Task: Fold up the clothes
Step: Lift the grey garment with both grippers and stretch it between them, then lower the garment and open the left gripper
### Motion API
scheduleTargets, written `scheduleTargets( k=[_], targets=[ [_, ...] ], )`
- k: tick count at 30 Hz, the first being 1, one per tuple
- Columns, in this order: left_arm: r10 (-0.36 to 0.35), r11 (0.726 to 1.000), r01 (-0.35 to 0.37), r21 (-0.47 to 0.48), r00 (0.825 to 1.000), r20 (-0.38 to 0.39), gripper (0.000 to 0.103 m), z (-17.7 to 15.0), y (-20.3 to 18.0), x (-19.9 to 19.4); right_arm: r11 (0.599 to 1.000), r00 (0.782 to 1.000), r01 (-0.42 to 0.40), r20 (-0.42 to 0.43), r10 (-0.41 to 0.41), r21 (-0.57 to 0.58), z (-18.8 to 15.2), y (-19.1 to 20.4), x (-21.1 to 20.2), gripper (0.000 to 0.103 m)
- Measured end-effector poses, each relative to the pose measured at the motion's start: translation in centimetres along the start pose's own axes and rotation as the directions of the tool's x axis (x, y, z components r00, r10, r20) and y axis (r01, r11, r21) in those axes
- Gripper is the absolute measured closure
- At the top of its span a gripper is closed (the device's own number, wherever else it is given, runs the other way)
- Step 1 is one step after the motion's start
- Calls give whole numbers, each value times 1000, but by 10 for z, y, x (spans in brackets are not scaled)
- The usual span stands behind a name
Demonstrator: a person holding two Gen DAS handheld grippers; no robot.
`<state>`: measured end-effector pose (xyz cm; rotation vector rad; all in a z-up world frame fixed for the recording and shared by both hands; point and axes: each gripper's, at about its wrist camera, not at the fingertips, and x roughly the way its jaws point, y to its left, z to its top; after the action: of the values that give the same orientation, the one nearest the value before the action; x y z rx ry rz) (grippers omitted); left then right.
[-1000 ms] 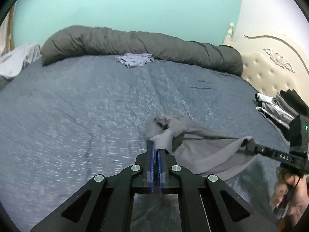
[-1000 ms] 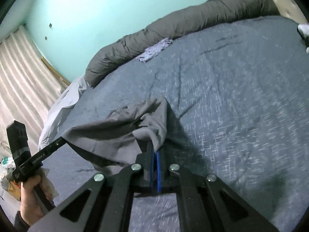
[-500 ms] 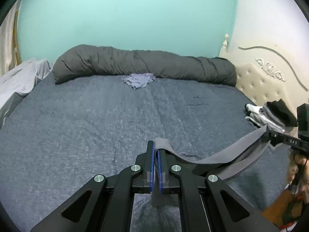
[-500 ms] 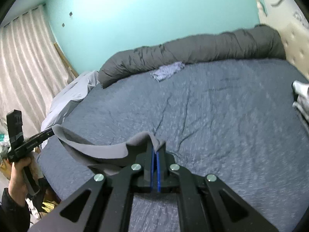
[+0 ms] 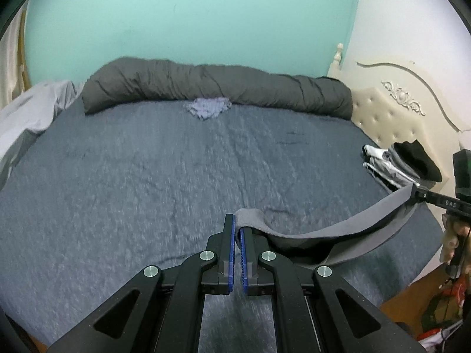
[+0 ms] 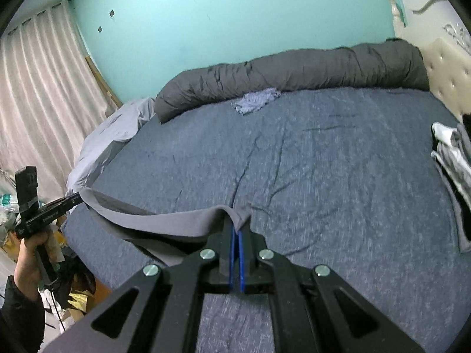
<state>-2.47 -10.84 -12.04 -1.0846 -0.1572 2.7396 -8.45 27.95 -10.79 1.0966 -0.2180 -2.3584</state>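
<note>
Left wrist view: 1 grey garment (image 5: 338, 229) stretched above the bed (image 5: 147, 176) btwn 2 grippers. Left gripper (image 5: 237, 229) clamped on one end, right gripper (image 6: 237, 232) pinching the other. 1 rolled duvet (image 5: 217, 85) at far edge, 1 small lilac cloth (image 5: 207, 107) beside it, 1 folded stack (image 5: 400, 161) near headboard.

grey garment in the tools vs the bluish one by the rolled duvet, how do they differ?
The grey garment hangs stretched between the left tool and right tool; the bluish garment lies crumpled on the bed, untouched. The grey is plain and darker; the bluish is paler. The grey is near the foot edge; the bluish rests against the rolled duvet. Both are unfolded.
</note>
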Motion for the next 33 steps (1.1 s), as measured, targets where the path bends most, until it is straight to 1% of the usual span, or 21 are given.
scheduleTargets(
  k=[4, 7, 12, 16, 21, 23, 26, 29, 30, 31, 32, 33],
  targets=[
    [-4, 1000, 4, -11, 998, -56, 100, -9, -4, 22, 1000, 999, -1, -33, 1, 17, -8, -8, 8, 101],
    [-8, 1000, 7, -16, 996, -90, 100, -12, -7, 46, 1000, 998, 4, -60, -2, 29, -13, -16, 18, 101],
    [-22, 999, 14, -51, 988, -156, 100, -11, 3, 103, 998, 991, 51, -124, -45, 47, -2, -39, 70, 101],
    [-41, 993, 15, -121, 975, -217, 100, -12, 24, 163, 992, 984, 73, -168, -55, 105, 6, -67, 122, 101],
    [-32, 989, -12, -150, 957, -288, 100, -19, 42, 228, 982, 976, 101, -207, -66, 160, 13, -94, 189, 100],
    [-31, 988, -19, -156, 949, -313, 100, -24, 46, 249, 979, 971, 124, -223, -87, 160, 13, -98, 207, 100],
    [-42, 983, -21, -180, 940, -340, 99, -31, 51, 273, 979, 969, 157, -212, -126, 133, 9, -96, 219, 98],
    [-56, 981, -16, -195, 932, -358, 98, -35, 52, 287, 979, 971, 170, -189, -146, 113, 2, -95, 222, 88],
    [-53, 980, -19, -196, 933, -357, 96, -35, 52, 288, 977, 974, 166, -179, -141, 130, 1, -97, 221, 78],
    [-51, 980, -22, -198, 934, -355, 91, -35, 51, 289, 972, 976, 163, -174, -133, 167, -2, -103, 220, 69],
    [-57, 977, -19, -212, 936, -346, 89, -36, 56, 289, 964, 977, 163, -169, -128, 212, -4, -110, 219, 51],
    [-67, 974, -11, -227, 940, -335, 87, -36, 58, 289, 961, 979, 157, -164, -122, 227, -5, -112, 217, 50]
  ],
)
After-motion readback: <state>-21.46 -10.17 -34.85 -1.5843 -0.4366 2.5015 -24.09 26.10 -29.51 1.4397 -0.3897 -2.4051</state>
